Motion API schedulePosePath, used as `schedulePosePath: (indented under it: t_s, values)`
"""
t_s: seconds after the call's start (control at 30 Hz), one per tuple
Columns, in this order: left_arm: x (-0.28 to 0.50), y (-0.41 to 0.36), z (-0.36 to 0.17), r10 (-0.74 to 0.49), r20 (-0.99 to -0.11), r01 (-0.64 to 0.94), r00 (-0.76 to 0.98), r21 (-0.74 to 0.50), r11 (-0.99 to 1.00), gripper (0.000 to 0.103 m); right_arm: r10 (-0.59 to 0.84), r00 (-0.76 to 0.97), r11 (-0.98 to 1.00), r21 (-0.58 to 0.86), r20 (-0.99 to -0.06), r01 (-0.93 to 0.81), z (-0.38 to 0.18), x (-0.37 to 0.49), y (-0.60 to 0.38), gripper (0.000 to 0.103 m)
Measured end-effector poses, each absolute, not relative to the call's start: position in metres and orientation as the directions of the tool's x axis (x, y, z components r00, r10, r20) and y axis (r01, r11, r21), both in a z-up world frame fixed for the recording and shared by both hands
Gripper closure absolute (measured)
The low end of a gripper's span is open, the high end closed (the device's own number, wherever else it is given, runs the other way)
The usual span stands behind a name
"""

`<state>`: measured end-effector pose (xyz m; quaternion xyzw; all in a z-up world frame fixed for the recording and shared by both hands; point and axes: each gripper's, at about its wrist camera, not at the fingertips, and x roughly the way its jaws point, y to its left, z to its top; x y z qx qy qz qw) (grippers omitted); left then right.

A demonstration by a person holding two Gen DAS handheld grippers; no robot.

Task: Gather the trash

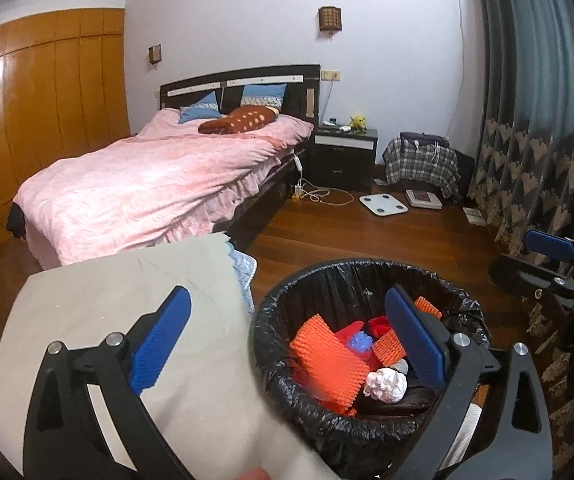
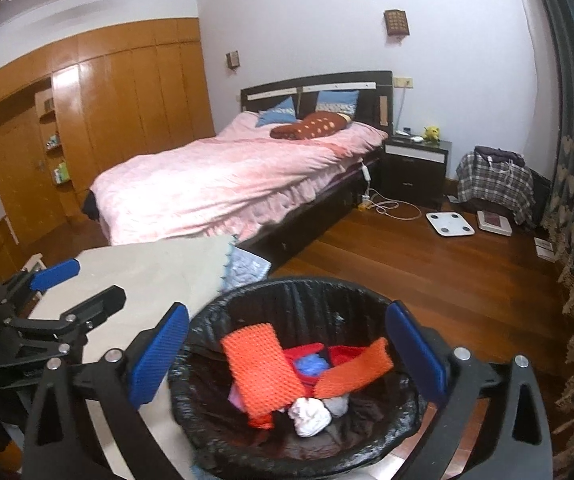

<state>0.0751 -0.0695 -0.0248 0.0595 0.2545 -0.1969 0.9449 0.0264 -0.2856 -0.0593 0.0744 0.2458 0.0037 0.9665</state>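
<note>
A bin with a black liner (image 1: 287, 320) (image 2: 215, 312) stands beside a beige-covered table (image 1: 127, 304) (image 2: 147, 272). Inside lie orange foam nets (image 1: 327, 360) (image 2: 261, 364), a crumpled white paper ball (image 1: 385, 386) (image 2: 309, 414), red packaging (image 2: 307, 350) and a blue scrap (image 2: 311, 364). My left gripper (image 1: 287, 340) is open and empty, over the table edge and bin rim. My right gripper (image 2: 287, 348) is open and empty, above the bin. The right gripper shows at the right edge of the left wrist view (image 1: 547, 256); the left one shows at left in the right wrist view (image 2: 59, 280).
A bed with a pink cover (image 1: 147, 184) (image 2: 227, 184) stands behind the table. A dark nightstand (image 1: 345, 156), a white scale (image 1: 383, 204), cables (image 1: 327, 196) and a plaid-covered bag (image 1: 423, 160) lie on the wood floor. A curtain (image 1: 527, 140) hangs at right, a wardrobe (image 2: 107, 112) at left.
</note>
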Motion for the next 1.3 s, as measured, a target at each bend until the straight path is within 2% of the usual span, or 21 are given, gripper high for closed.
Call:
schedulePosePath:
  t_s: [0.3,1.3]
  values:
    - [0.047,-0.049,-0.002,-0.320,-0.464,0.375,0.826,0.027,0.927,0.007,0.064,0.895,0.991,0.131,-0.441,-0.006,-0.038,0.009,-0.265,0.006]
    - [0.035,-0.031,0.005,-0.301,-0.459,0.346,0.836,0.015,0.938,0.007,0.076,0.889,0.992,0.126,-0.452,-0.020,-0.045,0.006,-0.249,0.006]
